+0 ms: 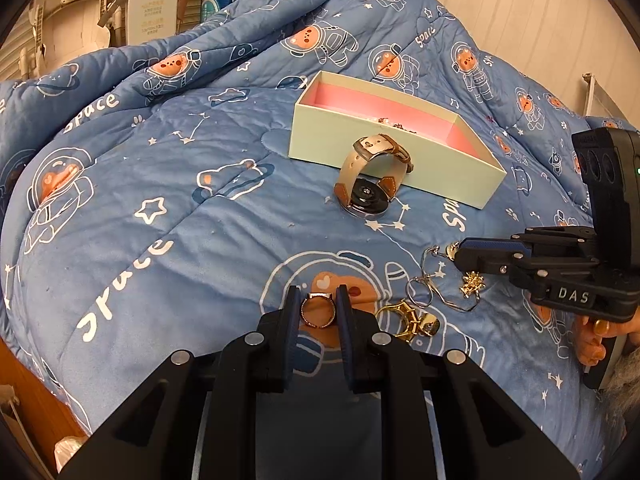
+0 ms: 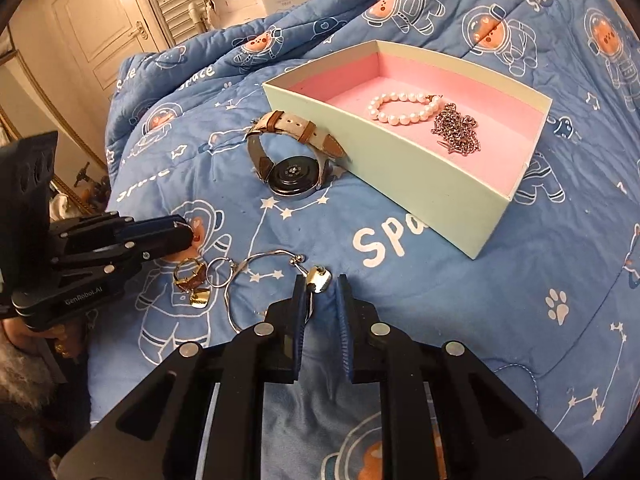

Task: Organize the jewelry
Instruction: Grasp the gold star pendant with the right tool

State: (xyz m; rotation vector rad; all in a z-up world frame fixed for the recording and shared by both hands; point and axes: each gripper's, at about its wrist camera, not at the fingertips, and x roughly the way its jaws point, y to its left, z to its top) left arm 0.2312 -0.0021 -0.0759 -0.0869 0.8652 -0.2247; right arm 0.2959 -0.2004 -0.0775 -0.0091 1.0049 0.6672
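A pale green box with pink lining [image 1: 384, 156] [image 2: 400, 168] lies on the blue quilt. It holds a pearl bracelet [image 2: 400, 108] and a chain [image 2: 456, 128]. A watch [image 1: 370, 184] [image 2: 292, 152] leans against the box's near wall. My left gripper [image 1: 318, 312] is open with a rose-gold ring [image 1: 318, 310] lying between its fingers. My right gripper [image 2: 320, 292] [image 1: 460, 254] is open around a gold pendant [image 2: 318, 279] on a thin silver necklace [image 2: 248, 280] [image 1: 430, 280]. Gold rings [image 1: 412, 322] [image 2: 192, 280] lie between the grippers.
The quilt [image 1: 160, 184] rises in folds behind the box. A door [image 2: 100, 32] and white cartons [image 1: 154, 0] stand beyond the bed. The bed's wooden edge [image 1: 32, 392] is at lower left.
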